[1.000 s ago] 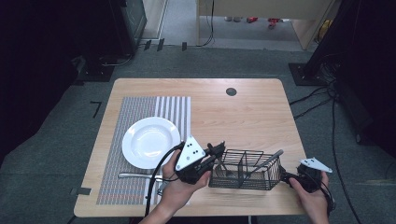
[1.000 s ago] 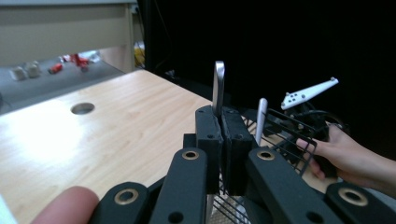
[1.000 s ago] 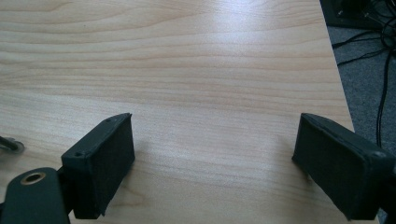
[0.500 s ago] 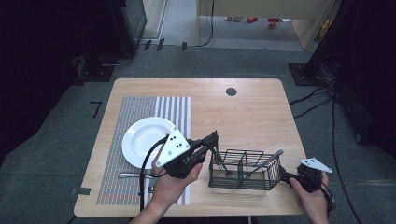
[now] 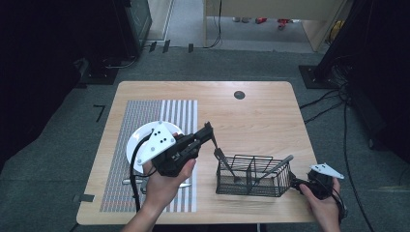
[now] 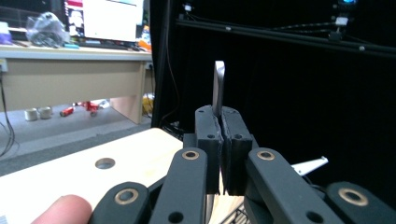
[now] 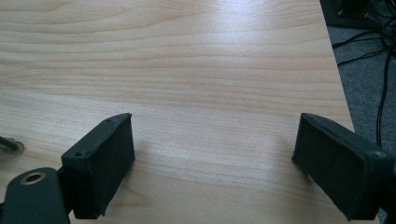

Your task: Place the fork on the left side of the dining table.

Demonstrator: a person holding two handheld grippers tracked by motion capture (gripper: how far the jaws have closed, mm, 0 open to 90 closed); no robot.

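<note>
Lettering unreadable; left claw (image 5: 209,129) clamps utensil handle (image 6: 218,88).

Even overhead light falls on the tabletop (image 5: 261,121) in the high view, while the surroundings sink into near black. Shadows under the basket (image 5: 252,175) are soft. In the right gripper view a pale sheen glares across the wood, and the near fingers (image 7: 105,163) are slightly soft. The left gripper view has a bright background at left.

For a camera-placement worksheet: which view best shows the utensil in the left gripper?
High view: the utensil hangs from the left gripper over the wire basket, its length visible. Left gripper view catches its end between shut jaws; right gripper view faces the table.
</note>
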